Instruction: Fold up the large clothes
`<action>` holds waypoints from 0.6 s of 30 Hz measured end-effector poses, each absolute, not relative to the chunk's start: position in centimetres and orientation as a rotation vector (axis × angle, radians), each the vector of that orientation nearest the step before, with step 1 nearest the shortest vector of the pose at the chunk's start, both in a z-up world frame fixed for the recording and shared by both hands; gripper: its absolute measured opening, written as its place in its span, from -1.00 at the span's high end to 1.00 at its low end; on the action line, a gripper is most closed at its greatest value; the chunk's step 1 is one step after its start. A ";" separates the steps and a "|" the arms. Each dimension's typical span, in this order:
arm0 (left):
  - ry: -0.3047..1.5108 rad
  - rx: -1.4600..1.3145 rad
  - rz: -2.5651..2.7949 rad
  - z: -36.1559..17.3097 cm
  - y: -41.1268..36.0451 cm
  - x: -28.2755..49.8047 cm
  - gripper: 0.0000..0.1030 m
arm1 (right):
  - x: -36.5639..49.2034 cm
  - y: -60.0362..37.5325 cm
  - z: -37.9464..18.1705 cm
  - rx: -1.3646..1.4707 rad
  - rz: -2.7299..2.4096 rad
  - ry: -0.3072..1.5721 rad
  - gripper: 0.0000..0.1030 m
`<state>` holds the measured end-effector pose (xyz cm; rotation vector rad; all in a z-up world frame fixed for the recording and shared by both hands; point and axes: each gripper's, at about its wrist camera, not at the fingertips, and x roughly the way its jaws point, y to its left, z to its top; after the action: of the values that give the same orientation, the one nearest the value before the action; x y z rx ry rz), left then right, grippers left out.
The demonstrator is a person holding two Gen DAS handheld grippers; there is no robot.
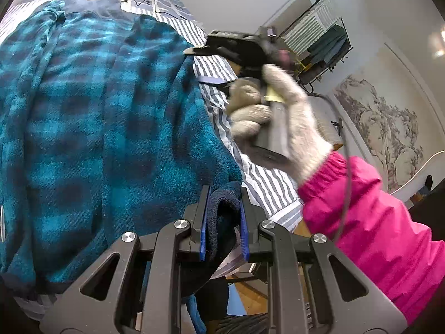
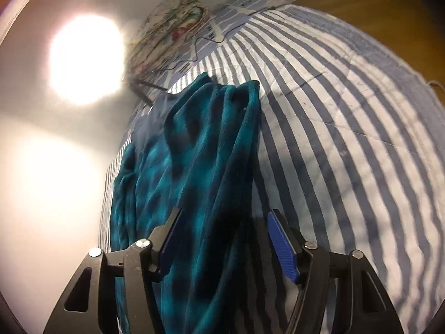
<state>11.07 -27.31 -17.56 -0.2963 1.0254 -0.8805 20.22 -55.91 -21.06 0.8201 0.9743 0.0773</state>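
Observation:
A teal and black plaid fleece garment (image 1: 97,111) lies spread over the striped bed (image 1: 267,183). My left gripper (image 1: 224,194) is shut on its dark navy edge (image 1: 222,222), which stands folded between the blue pads near the bed's edge. In the right wrist view the same garment (image 2: 200,144) runs in long folds up the bed (image 2: 333,125). My right gripper (image 2: 225,214) hovers open over its near end, and fabric lies below the gap with the pads clear of it. The left wrist view shows the right gripper (image 1: 203,65) blurred, held by a gloved hand (image 1: 278,117) with a pink sleeve (image 1: 361,222).
A floral pillow (image 2: 172,27) and a thin black cable (image 2: 200,47) lie at the far end of the bed. Bare striped sheet stretches to the right of the garment. A clothes rack (image 1: 319,33) and a painted wall (image 1: 383,128) stand beyond the bed, with wooden floor (image 2: 375,8) past it.

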 end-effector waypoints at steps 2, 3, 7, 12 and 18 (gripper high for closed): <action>1.023 -0.299 -0.885 -17.5 -27.2 11.1 0.68 | 21.1 -56.2 -22.6 0.865 0.076 0.988 -0.05; 1.022 -0.302 -0.886 -17.6 -27.1 11.1 0.68 | 21.6 -56.2 -23.3 0.889 0.078 1.000 0.27; 1.022 -0.335 -0.887 -17.8 -26.6 11.3 0.68 | 23.1 -55.0 -22.6 0.819 0.057 1.025 0.78; 1.029 -0.370 -0.881 -18.0 -25.1 11.1 0.68 | 25.2 -50.5 -18.1 0.510 -0.038 1.060 0.88; 1.011 -0.432 -0.818 -18.0 -21.5 11.1 0.68 | 27.7 -43.7 -15.2 0.295 -0.068 1.066 0.89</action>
<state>11.13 -21.48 -17.99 -0.4317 1.0111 -0.8184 27.70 -43.66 -15.16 0.2953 1.0656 -0.0683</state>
